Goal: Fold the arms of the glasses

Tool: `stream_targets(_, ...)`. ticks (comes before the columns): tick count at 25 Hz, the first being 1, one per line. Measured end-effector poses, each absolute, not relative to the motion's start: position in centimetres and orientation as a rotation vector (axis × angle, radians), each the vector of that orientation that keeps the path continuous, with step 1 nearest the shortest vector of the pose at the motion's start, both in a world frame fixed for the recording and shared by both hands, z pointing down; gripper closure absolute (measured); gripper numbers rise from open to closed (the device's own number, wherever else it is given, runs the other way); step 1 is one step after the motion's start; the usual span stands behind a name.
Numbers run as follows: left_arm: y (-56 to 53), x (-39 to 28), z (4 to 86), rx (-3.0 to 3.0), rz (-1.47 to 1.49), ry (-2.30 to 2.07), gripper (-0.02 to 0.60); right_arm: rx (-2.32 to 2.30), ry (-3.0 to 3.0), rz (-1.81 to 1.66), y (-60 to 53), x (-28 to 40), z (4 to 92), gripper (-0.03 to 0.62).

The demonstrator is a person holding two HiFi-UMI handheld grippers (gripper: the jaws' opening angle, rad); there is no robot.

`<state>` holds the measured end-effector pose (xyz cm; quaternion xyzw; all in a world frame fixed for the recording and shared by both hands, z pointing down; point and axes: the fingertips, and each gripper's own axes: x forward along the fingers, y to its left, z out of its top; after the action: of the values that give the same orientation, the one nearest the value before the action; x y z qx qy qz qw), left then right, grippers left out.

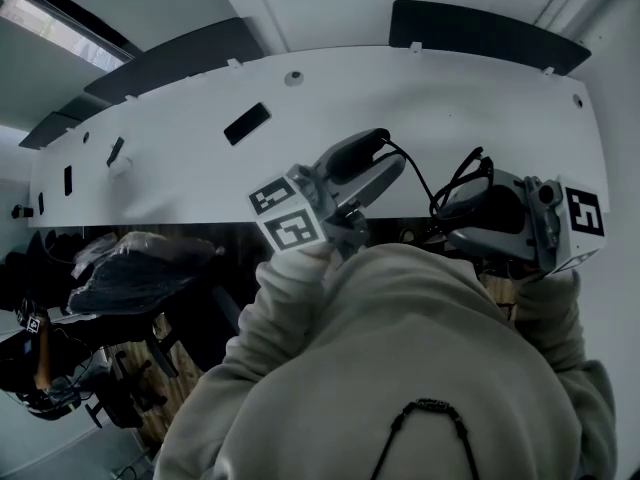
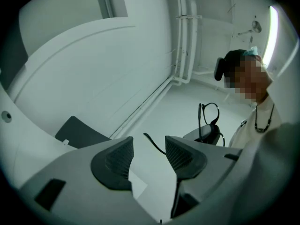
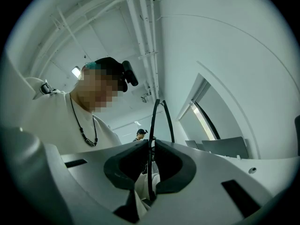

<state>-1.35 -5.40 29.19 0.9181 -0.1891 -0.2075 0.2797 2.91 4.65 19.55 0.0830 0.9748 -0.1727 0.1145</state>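
While a wide white table [image 1: 420, 88] curves across the background, a person in a pale hooded sweatshirt [image 1: 430, 368] holds two grippers raised in front of the chest, well above the tabletop. The right gripper [image 3: 151, 146] has its jaws clenched on the thin black frame of the glasses [image 1: 462, 180], which stand on edge in mid-air. The left gripper [image 2: 148, 148] has its jaws spread and grips nothing. One curved temple arm [image 2: 153, 144] shows in the gap between them, seemingly beyond the tips and touching neither pad. The arm looks unfolded. The likely risk is that the frame is pinched only along a narrow edge, so a push on the arm away from its hinge line could twist the glasses out of the pads, or bend the slender arm.
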Motion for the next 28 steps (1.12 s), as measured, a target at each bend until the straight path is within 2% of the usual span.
stream_targets(4, -5.2, -1.7, 28.7, 2.487, -0.559, -0.500, 0.392, 0.275, 2.861, -0.520, 5.2, 2.0, 19.5, 0.534)
stream_targets(7, -5.4, -2.2, 28.0, 2.514, -0.568, -0.521, 0.509, 0.296, 2.877, -0.546, 5.2, 2.1, 19.9, 0.534)
stream_targets(8, -5.4, -2.3, 27.8, 2.524, -0.573, -0.527, 0.522, 0.299, 2.882, -0.554, 5.2, 2.0, 20.0, 0.534)
stream_targets(28, -2.6, 0.0, 24.0, 2.683, -0.571, -0.350, 0.557, 0.317, 3.044, -0.841, 4.9, 2.5, 24.7, 0.534)
